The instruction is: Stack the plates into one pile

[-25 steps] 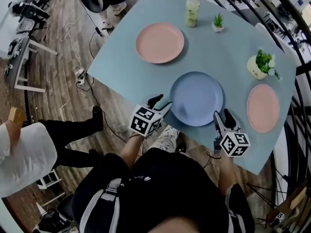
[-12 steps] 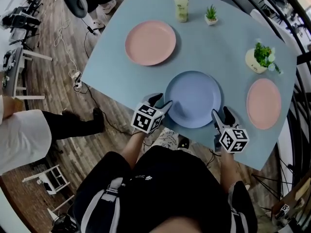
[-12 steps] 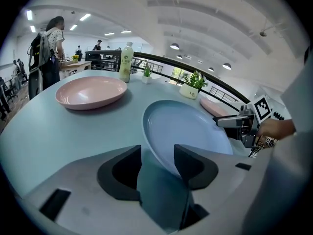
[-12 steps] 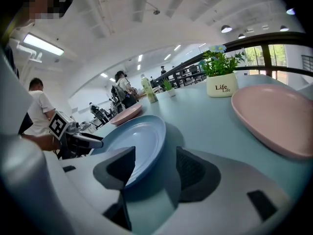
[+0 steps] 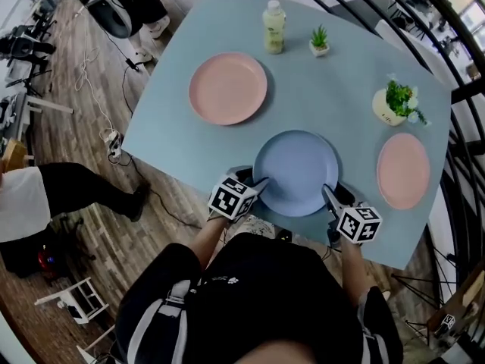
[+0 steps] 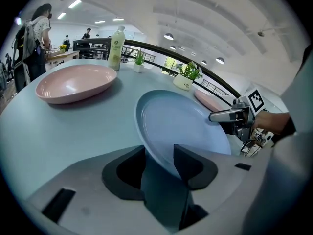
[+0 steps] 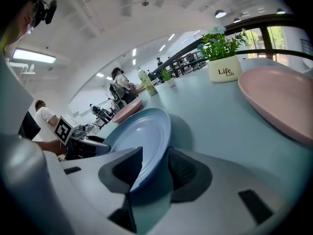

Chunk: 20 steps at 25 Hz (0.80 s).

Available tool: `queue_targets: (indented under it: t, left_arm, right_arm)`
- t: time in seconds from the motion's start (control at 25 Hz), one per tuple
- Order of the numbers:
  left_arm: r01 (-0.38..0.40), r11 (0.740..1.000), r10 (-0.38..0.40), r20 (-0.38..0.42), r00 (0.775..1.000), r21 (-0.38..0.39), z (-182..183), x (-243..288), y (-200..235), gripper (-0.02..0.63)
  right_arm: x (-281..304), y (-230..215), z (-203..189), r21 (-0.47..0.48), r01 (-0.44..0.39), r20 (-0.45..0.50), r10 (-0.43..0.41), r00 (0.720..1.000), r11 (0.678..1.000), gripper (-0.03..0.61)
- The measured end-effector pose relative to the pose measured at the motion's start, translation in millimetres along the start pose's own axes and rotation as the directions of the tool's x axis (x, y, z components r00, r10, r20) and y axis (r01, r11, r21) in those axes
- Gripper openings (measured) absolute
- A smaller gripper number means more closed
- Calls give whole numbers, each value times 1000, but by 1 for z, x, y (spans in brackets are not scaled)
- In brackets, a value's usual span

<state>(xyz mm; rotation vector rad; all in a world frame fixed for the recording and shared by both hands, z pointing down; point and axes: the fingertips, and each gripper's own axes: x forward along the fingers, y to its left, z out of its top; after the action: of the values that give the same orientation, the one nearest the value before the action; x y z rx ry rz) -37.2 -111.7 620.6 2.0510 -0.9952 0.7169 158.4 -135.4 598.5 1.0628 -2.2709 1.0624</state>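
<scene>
A blue plate (image 5: 295, 171) lies flat near the table's front edge. My left gripper (image 5: 254, 179) is at its left rim. In the left gripper view the rim (image 6: 156, 148) runs between the wide jaws with a gap beside it; the jaws have just been closing a little. My right gripper (image 5: 331, 194) is at the plate's right rim, and in the right gripper view the rim (image 7: 149, 155) sits between its jaws. One pink plate (image 5: 227, 88) lies at the far left, a second pink plate (image 5: 402, 170) at the right.
On the light blue table (image 5: 333, 82) stand a bottle (image 5: 273, 27), a small potted plant (image 5: 319, 40) and a bigger plant in a white pot (image 5: 392, 101). A black railing (image 5: 455, 59) runs along the right. A seated person (image 5: 30, 203) is at the left on the wooden floor.
Both grippers have come down and in onto the blue plate's two rims. The plate and the pink plates have stayed where they were on the table.
</scene>
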Motion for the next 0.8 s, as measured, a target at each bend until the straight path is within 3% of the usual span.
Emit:
queue_targets:
  t: [0.24, 0.64, 0.8]
  left_arm:
    - [1, 999, -1, 9, 1000, -46, 2, -6, 7, 140]
    - [21, 998, -18, 41, 999, -65, 5, -22, -4, 133]
    - [4, 996, 2, 75, 997, -90, 1, -42, -13, 133]
  right_arm:
    - [-7, 0, -2, 159, -12, 39, 6, 999, 987, 92]
    - [-16, 4, -4, 203, -14, 104, -7, 995, 979, 86]
    - [-29, 18, 5, 207, -64, 177, 27, 984, 976, 83]
